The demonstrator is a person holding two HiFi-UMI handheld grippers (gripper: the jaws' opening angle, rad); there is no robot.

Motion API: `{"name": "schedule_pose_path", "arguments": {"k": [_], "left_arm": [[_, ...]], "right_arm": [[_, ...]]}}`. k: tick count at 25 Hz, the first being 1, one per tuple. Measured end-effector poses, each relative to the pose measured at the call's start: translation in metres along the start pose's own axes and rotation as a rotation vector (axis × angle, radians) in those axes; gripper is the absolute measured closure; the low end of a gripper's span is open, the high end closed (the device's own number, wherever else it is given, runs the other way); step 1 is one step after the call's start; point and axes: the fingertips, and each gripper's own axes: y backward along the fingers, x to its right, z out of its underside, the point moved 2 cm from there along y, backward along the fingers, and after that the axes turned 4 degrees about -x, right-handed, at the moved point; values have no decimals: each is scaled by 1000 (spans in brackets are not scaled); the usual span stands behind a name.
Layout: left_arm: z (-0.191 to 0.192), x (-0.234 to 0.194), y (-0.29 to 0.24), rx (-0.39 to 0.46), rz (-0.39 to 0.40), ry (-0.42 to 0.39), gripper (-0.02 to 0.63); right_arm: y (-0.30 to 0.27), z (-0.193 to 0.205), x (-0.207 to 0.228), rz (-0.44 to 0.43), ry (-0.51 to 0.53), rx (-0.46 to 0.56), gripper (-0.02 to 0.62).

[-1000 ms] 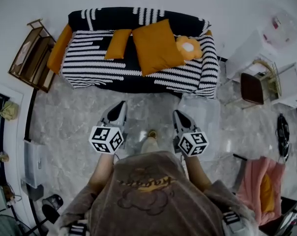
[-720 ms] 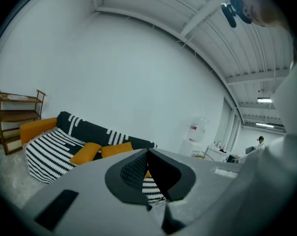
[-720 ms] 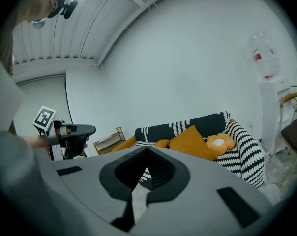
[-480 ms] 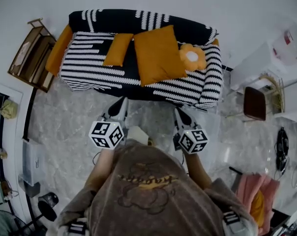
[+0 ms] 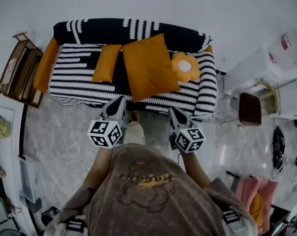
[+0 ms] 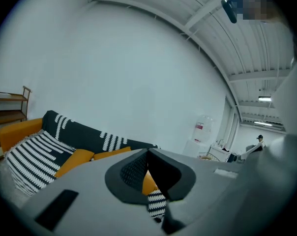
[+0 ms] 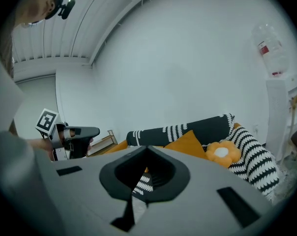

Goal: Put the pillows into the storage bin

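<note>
A black-and-white striped sofa [image 5: 84, 77] stands against the wall. On it lie a large square orange pillow [image 5: 148, 65], a smaller orange pillow [image 5: 106, 63] and a flower-shaped orange pillow [image 5: 184, 66]. My left gripper [image 5: 120, 101] is shut and empty, its tip at the sofa's front edge below the large pillow. My right gripper [image 5: 171, 109] is also shut and empty, just short of the sofa front below the flower pillow. The left gripper view shows the shut jaws [image 6: 148, 153] with orange pillow [image 6: 74, 161] beyond. The right gripper view shows the large pillow [image 7: 190, 142] and flower pillow [image 7: 221, 153].
An orange cushion [image 5: 45, 65] drapes the sofa's left arm. A wooden shelf [image 5: 15, 68] stands left of the sofa. White furniture with a water bottle [image 5: 286, 43] and a brown chair [image 5: 249, 109] stand at the right. A pink item [image 5: 247, 195] lies lower right on the marble floor.
Both grippers and the person have advanced across the floor to the sofa, which now sits closer in view. Both stay shut.
</note>
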Motion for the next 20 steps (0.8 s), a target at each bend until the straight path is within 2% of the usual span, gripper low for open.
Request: {"name": "schedule_pose_path", "arguments": {"k": [14, 20], "left_arm": [[-110, -107, -162, -33, 61, -27, 601], [-142, -127, -213, -40, 104, -44, 601]], "right_arm": [[-187, -122, 52, 9, 8, 9, 594], [-237, -154, 72, 27, -10, 24, 594]]}}
